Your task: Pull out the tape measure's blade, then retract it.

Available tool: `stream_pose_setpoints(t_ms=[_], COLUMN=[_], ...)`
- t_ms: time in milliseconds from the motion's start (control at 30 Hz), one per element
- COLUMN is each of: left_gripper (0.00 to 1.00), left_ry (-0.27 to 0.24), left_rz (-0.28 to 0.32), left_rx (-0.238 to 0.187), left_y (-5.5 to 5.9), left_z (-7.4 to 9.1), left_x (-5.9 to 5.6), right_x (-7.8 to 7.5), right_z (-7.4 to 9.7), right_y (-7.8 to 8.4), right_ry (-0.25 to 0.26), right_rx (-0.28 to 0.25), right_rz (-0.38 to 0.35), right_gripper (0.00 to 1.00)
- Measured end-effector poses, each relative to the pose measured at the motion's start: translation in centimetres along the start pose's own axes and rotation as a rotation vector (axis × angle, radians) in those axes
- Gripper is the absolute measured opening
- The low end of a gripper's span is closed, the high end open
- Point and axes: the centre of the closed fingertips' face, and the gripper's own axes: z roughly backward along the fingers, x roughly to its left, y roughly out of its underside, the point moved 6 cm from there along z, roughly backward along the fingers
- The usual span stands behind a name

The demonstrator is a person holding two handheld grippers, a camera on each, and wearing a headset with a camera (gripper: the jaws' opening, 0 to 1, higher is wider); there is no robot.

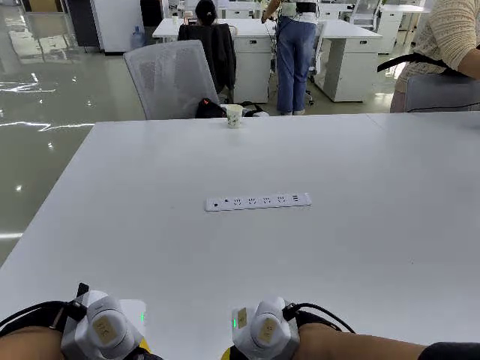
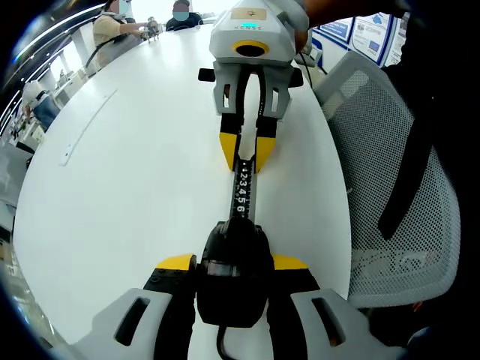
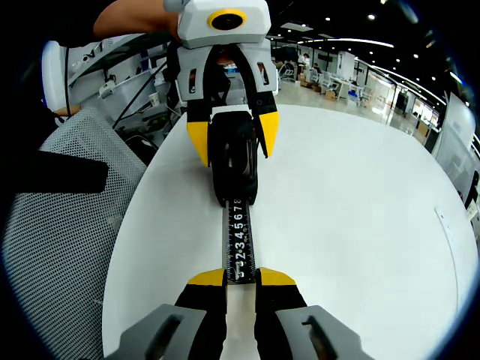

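The black tape measure case (image 2: 232,274) sits between the jaws of my left gripper (image 2: 232,262), which is shut on it just above the white table (image 2: 135,187). A short length of blade (image 2: 241,196) with black numbered markings runs from the case to my right gripper (image 2: 244,154), whose yellow tips pinch the blade's end. In the right gripper view, my right gripper (image 3: 241,279) is shut on the blade (image 3: 238,240), and the left gripper (image 3: 232,139) faces it with the case (image 3: 232,169). In the head view, both gripper bodies lie at the near table edge, left (image 1: 105,330) and right (image 1: 262,330).
A white power strip (image 1: 258,201) lies mid-table and a paper cup (image 1: 234,115) stands at the far edge. A grey mesh chair (image 1: 174,79) is behind the table, another mesh chair (image 2: 390,195) beside the near edge. People stand and sit at desks beyond.
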Motion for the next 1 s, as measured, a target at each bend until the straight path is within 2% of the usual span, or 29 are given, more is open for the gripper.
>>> stream_pose_setpoints(t_ms=[1000], left_gripper=[0.31], left_ry=[-0.002], left_rz=[0.002], left_rx=[0.005], left_y=[-0.3], left_z=[-0.1], left_x=[-0.1], right_x=[-0.1], right_z=[1.0], right_y=[1.1], right_ry=[0.005], right_rx=[-0.001], right_rz=[-0.015], right_gripper=[0.1])
